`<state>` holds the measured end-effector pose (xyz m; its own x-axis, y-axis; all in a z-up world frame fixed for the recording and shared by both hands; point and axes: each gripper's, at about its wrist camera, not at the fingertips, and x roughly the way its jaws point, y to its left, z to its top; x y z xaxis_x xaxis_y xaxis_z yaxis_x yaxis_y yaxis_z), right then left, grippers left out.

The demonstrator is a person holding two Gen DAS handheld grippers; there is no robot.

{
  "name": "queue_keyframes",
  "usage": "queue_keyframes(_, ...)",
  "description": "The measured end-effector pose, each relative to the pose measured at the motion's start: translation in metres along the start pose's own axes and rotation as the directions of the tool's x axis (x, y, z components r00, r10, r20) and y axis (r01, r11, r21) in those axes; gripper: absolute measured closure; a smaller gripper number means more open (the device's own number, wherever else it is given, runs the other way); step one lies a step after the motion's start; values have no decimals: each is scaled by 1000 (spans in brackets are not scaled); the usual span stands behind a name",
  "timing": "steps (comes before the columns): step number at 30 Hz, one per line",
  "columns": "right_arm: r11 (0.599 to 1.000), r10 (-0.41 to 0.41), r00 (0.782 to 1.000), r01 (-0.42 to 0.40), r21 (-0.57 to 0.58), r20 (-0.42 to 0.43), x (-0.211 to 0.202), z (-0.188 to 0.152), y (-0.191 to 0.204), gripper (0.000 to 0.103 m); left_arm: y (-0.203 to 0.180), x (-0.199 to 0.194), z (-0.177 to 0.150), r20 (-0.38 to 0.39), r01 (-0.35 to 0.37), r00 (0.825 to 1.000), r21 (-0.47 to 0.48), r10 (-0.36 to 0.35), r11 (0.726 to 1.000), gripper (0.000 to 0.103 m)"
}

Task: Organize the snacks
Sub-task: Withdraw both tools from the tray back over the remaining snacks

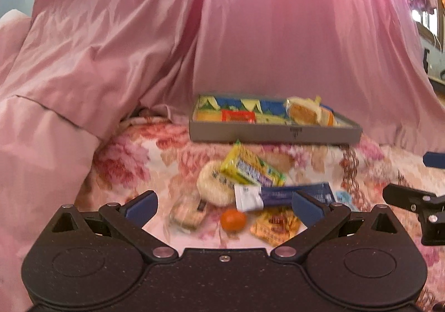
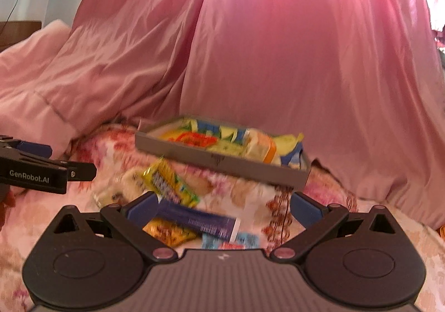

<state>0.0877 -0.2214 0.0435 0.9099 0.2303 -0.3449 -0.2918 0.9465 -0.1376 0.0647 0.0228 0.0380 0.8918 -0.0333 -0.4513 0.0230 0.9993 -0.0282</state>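
Snacks [image 1: 244, 189] piled before tray [image 1: 275, 134]; both grippers' fingers [image 1: 140, 207] apart.

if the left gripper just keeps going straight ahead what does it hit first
Probably the blue bar wrapper lying between the open left gripper fingers, or the small orange fruit just below it; depth is unclear through the blur.

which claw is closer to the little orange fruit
Left. The left claw is open with the orange fruit lying between its fingers. The right claw sits off to the right; the fruit doesn't show in its view.
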Motion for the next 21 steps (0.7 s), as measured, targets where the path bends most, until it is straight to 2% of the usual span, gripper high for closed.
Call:
queue_keyframes(13,1000,6,989,-2,28,-148,12,-27,4,0,-7,16,-33,-124,22,992,54,-15,998,1)
queue_keyframes(21,999,1,973,11,51,-229,26,-42,0,0,-11,29,-41,-157,43,987,77,-30,996,1)
